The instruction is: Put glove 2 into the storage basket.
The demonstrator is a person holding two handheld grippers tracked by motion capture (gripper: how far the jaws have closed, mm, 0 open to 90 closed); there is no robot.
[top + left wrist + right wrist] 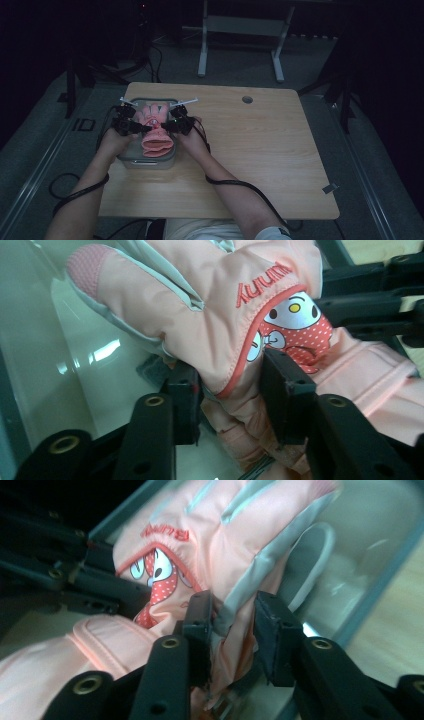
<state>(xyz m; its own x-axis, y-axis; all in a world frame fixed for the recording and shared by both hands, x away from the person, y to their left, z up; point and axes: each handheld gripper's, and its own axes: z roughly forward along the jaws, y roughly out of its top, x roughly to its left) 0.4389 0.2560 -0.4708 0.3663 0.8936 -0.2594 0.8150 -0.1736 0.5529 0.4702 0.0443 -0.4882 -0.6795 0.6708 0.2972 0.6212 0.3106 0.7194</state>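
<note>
Glove, pink, padded and likely soft and light, lies across the clear tub at the table's left, left gripper and right gripper each pinching a side edge.

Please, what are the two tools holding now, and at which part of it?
Both hold one pink glove over the clear bin. The left tool and the right tool each pinch one side edge near the wrist.

The right hand-held gripper pinches the pink glove's edge above a clear tray.
</note>
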